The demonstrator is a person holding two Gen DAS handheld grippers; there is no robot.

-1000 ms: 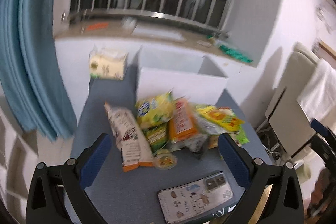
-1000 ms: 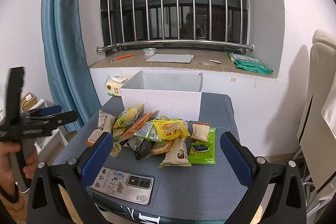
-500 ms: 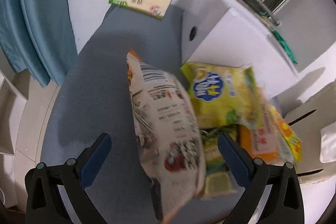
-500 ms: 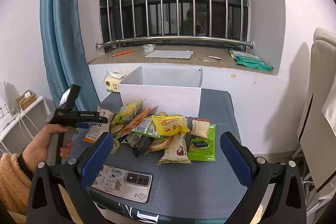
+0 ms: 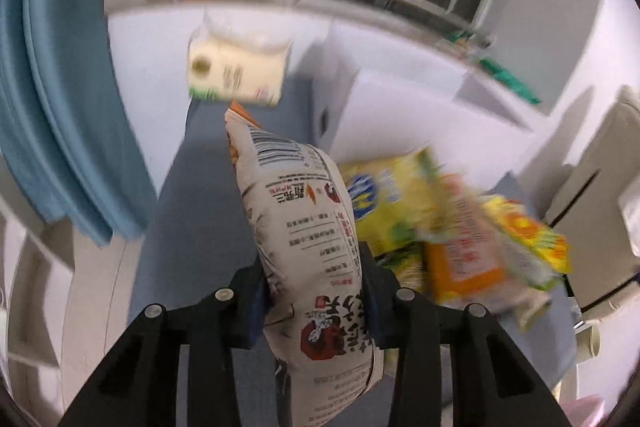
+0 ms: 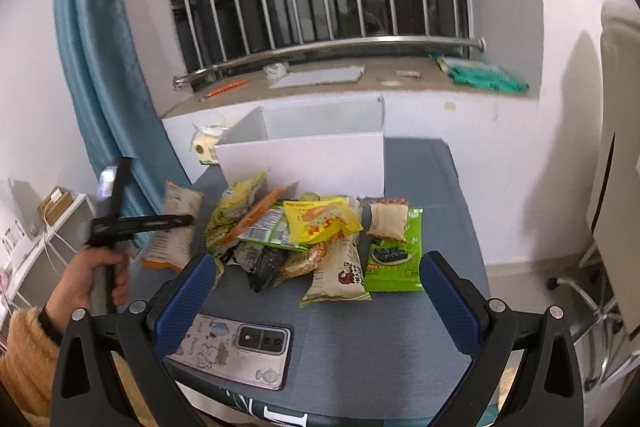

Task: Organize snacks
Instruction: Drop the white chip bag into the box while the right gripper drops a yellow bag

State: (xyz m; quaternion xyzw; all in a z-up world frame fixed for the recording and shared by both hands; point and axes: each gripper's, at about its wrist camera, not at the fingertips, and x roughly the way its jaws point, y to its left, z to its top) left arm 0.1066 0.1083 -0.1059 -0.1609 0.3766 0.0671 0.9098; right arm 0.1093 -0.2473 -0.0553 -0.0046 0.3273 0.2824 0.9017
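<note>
**A:** Where did things stand with the left gripper [image 5: 316,291]?

**B:** Its jaws had just been closing, and the beige snack bag [image 5: 308,247] stood between them, pinched across its lower half. The pads pressed into both sides of the film. The rest of the bag stuck out ahead of the jaws, pointing toward the white box [image 5: 404,107] beyond.

**A:** How should that lift have been done well?

**B:** I'd judge the bag puffy and slippery, so the squeeze needed to be firm without bursting it. It should have been raised clear of the yellow packet [image 5: 384,211] just beside the jaws on their right, so the pile wasn't dragged along, then carried over the box's near wall before letting go.

**A:** And the right gripper [image 6: 316,303]?

**B:** Its jaws stood wide with nothing between them, hovering above the counter [image 6: 400,339]. A phone [image 6: 236,345] lay just below them; the snack pile [image 6: 312,231] sat ahead.

**A:** What did one camera give that the other didn't?

**B:** The right wrist view showed the person's hand [image 6: 94,277] on the left tool, the whole pile, the green packet [image 6: 394,255], and the box apparently empty. The left wrist view was blurred, but only it showed the pads biting the bag; from the right, the grip was seen edge-on and unclear.
</note>
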